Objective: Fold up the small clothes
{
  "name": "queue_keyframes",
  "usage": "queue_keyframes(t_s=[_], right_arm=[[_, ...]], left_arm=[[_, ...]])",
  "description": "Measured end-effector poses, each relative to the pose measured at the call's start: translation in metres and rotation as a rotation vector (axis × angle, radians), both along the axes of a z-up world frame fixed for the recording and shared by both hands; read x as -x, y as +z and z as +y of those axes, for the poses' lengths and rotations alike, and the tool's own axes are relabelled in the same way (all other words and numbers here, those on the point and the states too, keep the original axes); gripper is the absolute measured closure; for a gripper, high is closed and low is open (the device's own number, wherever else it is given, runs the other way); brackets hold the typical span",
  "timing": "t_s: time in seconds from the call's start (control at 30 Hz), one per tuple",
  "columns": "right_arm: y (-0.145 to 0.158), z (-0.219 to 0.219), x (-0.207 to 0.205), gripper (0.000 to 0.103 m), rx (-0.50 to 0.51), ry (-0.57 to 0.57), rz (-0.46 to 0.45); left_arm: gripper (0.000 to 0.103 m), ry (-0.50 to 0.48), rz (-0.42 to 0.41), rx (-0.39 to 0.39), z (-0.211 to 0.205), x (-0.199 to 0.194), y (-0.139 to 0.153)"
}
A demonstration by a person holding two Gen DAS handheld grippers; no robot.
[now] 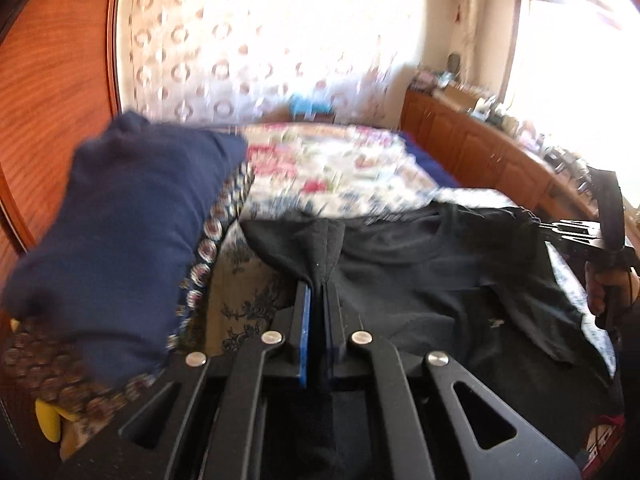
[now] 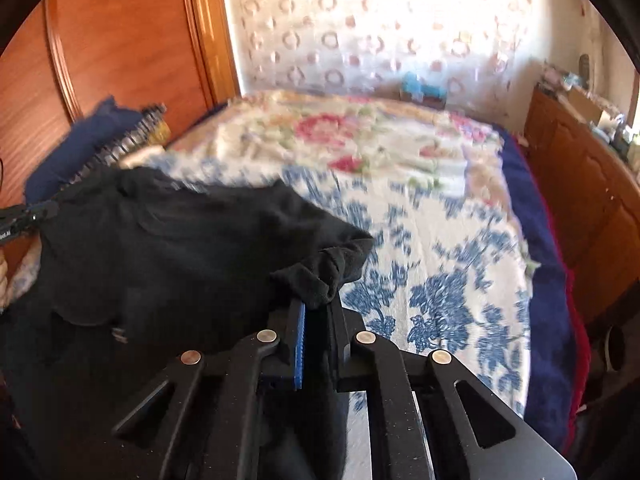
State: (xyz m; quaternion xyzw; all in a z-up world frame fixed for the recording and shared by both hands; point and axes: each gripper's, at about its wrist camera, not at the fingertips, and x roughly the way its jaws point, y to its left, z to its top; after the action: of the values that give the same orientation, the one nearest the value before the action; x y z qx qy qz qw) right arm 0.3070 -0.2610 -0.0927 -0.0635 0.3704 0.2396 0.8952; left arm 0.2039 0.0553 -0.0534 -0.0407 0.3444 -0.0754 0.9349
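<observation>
With our left gripper [image 1: 317,286] and right gripper [image 2: 320,304] each clenched on the black shirt [image 1: 440,280] stretched over the bed [image 2: 440,220], we judge the fold underway, needing both edges carried across together.

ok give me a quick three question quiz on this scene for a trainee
1. True or false: the left gripper is shut on the black shirt.
2. What is the right gripper pinching? A) the blue pillow B) the black shirt C) nothing
3. Fill in: the shirt is held over the floral ____ on the bed.

Key: 1 true. 2 B. 3 blanket.
</observation>
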Motion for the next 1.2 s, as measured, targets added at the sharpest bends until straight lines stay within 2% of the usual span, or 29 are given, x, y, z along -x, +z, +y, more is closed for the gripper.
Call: queue_keyframes(t_s=[0.17,0.27,0.47,0.6,0.7,0.8,0.9,1.0,1.07,1.17,1.2], right_arm=[[0.041,0.002,0.059,0.098,-0.028,0.023,-0.083],[0.056,-0.003,0.101,0.098,-0.048,0.031,-0.104],[0.066,-0.024,0.180,0.098,-0.055,0.019,-0.104],[0.063,-0.046,0.223,0.098,-0.048,0.000,-0.069],[0.052,-0.061,0.250,0.098,-0.047,-0.017,-0.016],[0.024,-0.070,0.262,0.098,-0.012,-0.038,0.060],[-0.008,-0.072,0.264,0.098,0.025,-0.049,0.133],[-0.028,-0.075,0.264,0.097,0.049,-0.064,0.167],[-0.029,-0.076,0.264,0.097,0.051,-0.065,0.164],[-0.016,-0.081,0.263,0.086,0.055,-0.075,0.132],[-0.010,-0.082,0.263,0.077,0.061,-0.078,0.115]], left_arm=[[0.101,-0.022,-0.093,0.022,0.010,0.060,0.038],[0.101,-0.040,-0.126,0.029,0.015,0.106,0.049],[0.101,-0.025,-0.133,0.035,0.034,0.186,0.046],[0.101,-0.002,-0.092,0.048,0.050,0.230,0.031],[0.101,0.007,-0.027,0.027,0.059,0.249,0.013],[0.099,-0.006,0.036,0.024,0.062,0.254,-0.007],[0.096,-0.016,0.065,0.001,0.061,0.257,-0.022],[0.091,-0.018,0.067,0.011,0.062,0.259,-0.025],[0.086,-0.023,0.039,0.004,0.063,0.262,-0.019],[0.081,-0.028,-0.018,0.002,0.066,0.265,-0.005],[0.080,-0.029,-0.033,0.008,0.068,0.264,0.000]])
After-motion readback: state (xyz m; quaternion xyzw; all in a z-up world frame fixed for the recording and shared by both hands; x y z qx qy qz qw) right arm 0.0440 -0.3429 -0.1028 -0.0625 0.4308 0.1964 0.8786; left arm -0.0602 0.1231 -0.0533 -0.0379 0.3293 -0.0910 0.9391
